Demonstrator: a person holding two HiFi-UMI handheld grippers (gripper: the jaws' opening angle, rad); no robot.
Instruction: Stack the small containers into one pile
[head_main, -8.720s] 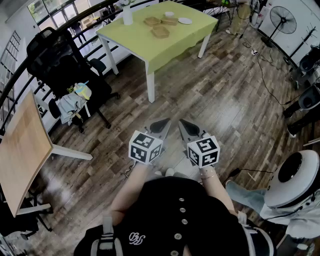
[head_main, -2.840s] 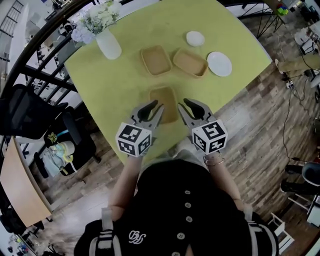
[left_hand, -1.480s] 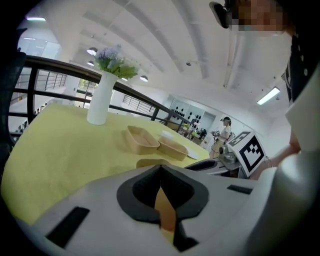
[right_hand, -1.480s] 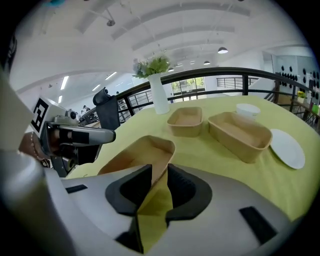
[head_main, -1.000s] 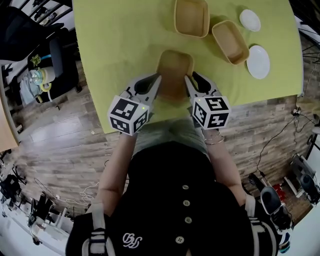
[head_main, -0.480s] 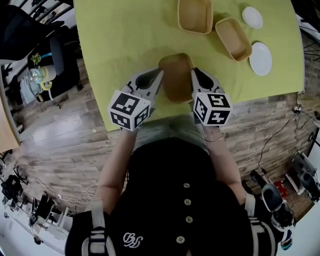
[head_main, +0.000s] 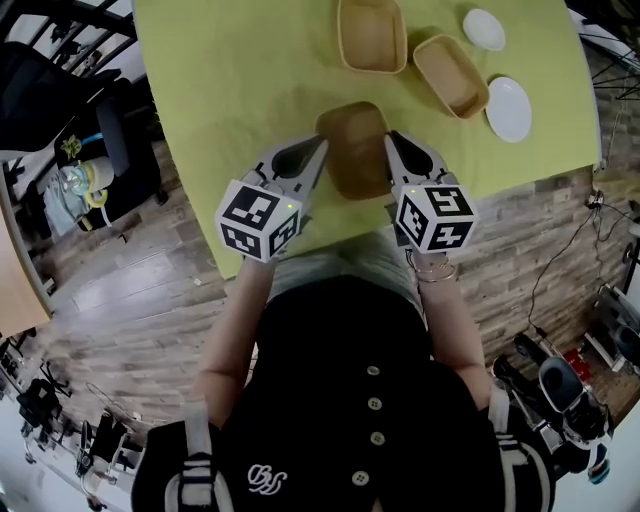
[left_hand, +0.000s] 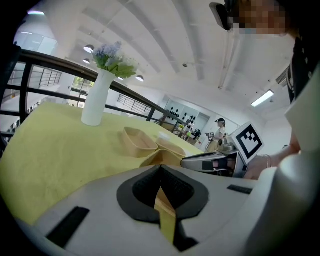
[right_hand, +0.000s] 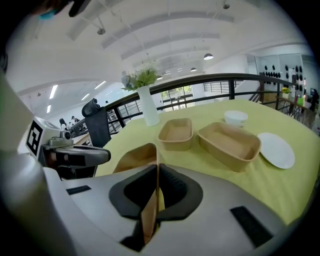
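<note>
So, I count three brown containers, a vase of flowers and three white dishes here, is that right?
Not quite: only two white dishes, a bowl and a plate, as the right gripper view shows. The three brown containers and the vase of flowers are right.

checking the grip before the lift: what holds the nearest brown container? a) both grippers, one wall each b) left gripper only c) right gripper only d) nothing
a: the left gripper is shut on one wall of the nearest container, and the right gripper, whose jaws have just been closing, pinches the opposite wall.
</note>
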